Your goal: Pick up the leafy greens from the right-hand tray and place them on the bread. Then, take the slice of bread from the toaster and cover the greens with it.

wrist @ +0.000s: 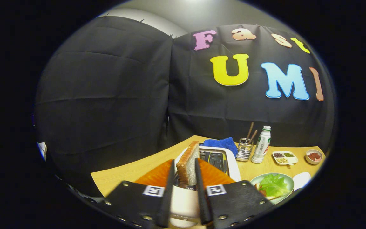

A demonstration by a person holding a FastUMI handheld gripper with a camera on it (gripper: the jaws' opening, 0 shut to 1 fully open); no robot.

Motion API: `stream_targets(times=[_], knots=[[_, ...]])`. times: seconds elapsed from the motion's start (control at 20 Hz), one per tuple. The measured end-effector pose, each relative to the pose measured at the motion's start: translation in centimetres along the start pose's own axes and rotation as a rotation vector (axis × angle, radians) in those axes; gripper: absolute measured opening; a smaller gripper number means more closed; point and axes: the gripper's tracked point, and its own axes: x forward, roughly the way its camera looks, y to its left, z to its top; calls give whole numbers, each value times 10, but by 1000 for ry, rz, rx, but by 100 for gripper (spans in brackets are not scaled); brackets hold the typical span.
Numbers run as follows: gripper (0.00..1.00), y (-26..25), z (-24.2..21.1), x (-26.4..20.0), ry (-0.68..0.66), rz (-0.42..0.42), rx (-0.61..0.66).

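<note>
Ahead of the hand-held gripper (185,173), closed on one bread slice (188,163), stand one toaster (221,159), one bottle (262,144), one plate of greens (273,186), one blue cloth (222,143) and one small bowl (314,156).

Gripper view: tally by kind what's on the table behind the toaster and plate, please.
Blue cloth: 1
Wire utensil holder: 1
Bottle: 1
Divided dish: 1
Small bowl: 1
Total: 5
The gripper is shut on the bread slice.
</note>
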Motion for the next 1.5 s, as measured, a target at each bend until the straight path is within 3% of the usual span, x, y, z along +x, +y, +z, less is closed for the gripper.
stream_targets(times=[0.05,0.15,0.25,0.55,1.5], knots=[[18,5,-2,1,7,25,6],[18,0,1,2,10,8,-7],[4,2,0,0,16,27,2],[4,-1,5,-1,2,27,7],[4,-37,85,-48,-162,23,-1]])
